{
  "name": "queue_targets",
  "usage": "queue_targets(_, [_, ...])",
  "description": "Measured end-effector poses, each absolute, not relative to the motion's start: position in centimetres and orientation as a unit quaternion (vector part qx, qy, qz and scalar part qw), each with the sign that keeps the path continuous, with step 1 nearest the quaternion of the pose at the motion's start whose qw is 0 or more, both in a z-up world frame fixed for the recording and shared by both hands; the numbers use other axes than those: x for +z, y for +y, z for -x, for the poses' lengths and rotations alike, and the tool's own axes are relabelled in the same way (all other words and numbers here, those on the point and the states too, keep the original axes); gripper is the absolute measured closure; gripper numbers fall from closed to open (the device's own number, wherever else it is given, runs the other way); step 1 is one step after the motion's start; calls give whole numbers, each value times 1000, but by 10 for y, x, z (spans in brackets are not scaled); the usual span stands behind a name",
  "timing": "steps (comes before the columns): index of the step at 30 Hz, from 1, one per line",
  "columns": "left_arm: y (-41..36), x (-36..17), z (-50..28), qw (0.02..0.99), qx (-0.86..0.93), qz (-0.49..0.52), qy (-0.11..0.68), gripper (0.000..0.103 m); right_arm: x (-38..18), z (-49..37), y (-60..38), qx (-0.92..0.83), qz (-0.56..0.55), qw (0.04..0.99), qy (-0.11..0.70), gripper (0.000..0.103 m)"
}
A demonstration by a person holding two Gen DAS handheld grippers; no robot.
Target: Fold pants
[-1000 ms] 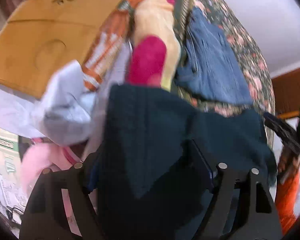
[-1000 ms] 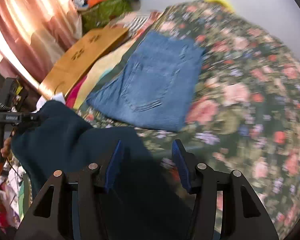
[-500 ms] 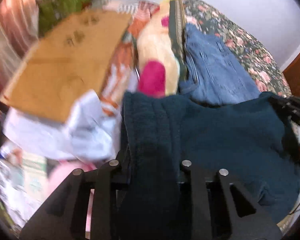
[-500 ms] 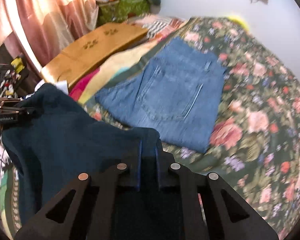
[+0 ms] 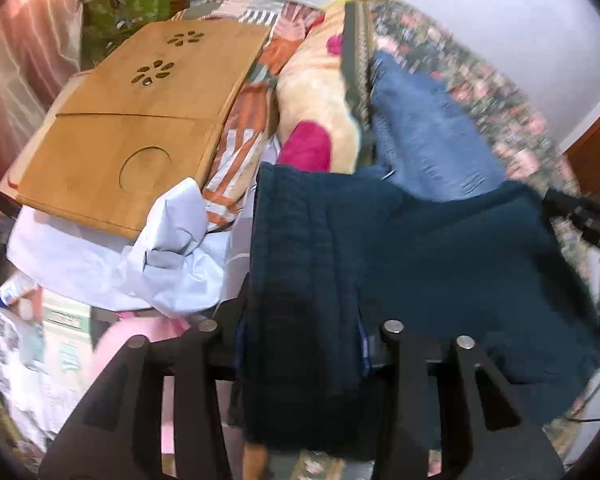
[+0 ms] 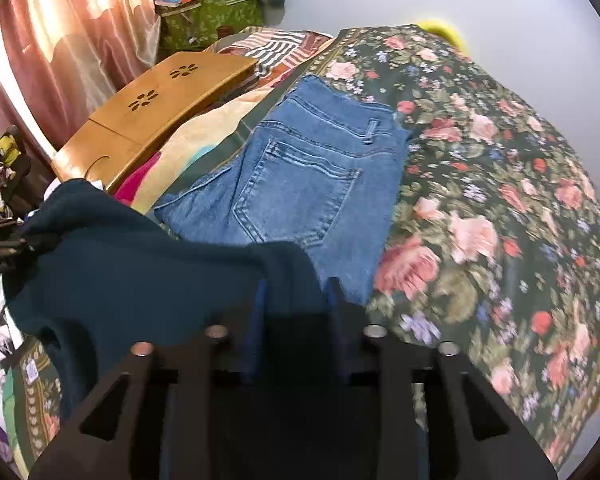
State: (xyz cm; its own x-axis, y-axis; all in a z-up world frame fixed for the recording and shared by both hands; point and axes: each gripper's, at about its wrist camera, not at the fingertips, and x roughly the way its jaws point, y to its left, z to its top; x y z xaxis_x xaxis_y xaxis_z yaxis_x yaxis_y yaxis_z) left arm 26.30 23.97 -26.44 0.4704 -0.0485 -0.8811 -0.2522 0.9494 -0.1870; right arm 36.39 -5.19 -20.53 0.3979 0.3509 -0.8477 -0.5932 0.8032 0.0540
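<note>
Dark teal pants (image 5: 440, 264) hang spread between my two grippers above the bed's near edge. A bunched fold of the pants lies between the fingers of my left gripper (image 5: 302, 320), whose jaws are opening. The far corner of the pants (image 6: 140, 276) runs into my right gripper (image 6: 296, 300). Its jaws are opening too, blue pads apart with cloth between them. The pads no longer look pressed on the fabric. The left gripper shows as a black shape (image 6: 0, 248) at the right wrist view's left edge.
Folded blue jeans (image 6: 312, 176) lie on the floral bedspread (image 6: 500, 200) just beyond the teal pants. A wooden lap table (image 5: 132, 120) and a cream and pink blanket (image 5: 316, 96) sit at the left. Crumpled white sheeting (image 5: 172, 248) lies below the table.
Both grippers went from wide apart to pinched on the teal pants, and now their fingers have parted again. The pants rose a little and both views tilted up.
</note>
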Motion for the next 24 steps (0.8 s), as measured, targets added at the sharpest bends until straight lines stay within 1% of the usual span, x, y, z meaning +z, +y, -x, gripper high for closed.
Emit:
queue_targets(1, [242, -259, -257, 848, 65, 153, 503, 49, -198, -358, -58, 289, 119, 829, 465, 65])
queue_targets(2, [243, -253, -250, 851, 71, 157, 496, 42, -192, -352, -64, 289, 112, 831, 462, 64])
queue_targets(4, [248, -245, -238, 855, 81, 171, 484, 40, -180, -337, -71, 291, 104, 835, 454, 64])
queue_targets(5, [250, -243, -233, 854, 84, 177, 482, 37, -176, -330, -73, 293, 103, 837, 450, 64])
queue_targets(7, [254, -243, -224, 850, 92, 198, 480, 31, -169, -314, -76, 294, 102, 841, 442, 59])
queue_targets(8, [256, -246, -219, 846, 91, 212, 482, 31, -168, -308, -77, 298, 99, 841, 440, 53])
queue_targets(9, [256, -250, -215, 840, 83, 228, 486, 31, -167, -300, -77, 303, 95, 841, 439, 49])
queue_targets(12, [249, -264, -206, 824, 56, 258, 502, 31, -171, -273, -66, 326, 93, 829, 445, 48])
queue_targets(15, [236, -272, -200, 825, 42, 251, 504, 31, -182, -254, -52, 346, 97, 815, 454, 48])
queue_targets(16, [232, -274, -199, 827, 43, 241, 507, 33, -190, -245, -45, 353, 101, 810, 458, 48])
queue_targets(17, [227, -276, -200, 829, 44, 229, 509, 43, -195, -239, -41, 358, 105, 805, 461, 48])
queue_targets(18, [223, -278, -200, 831, 48, 213, 511, 47, -201, -234, -37, 362, 109, 800, 466, 48])
queue_targets(20, [219, -278, -198, 836, 62, 183, 513, 61, -216, -224, -30, 367, 116, 790, 477, 48])
queue_targets(22, [217, -276, -196, 842, 63, 165, 509, 64, -231, -221, -23, 365, 128, 782, 488, 48])
queue_targets(24, [221, -271, -193, 847, 63, 161, 502, 65, -234, -217, -19, 361, 143, 787, 480, 49])
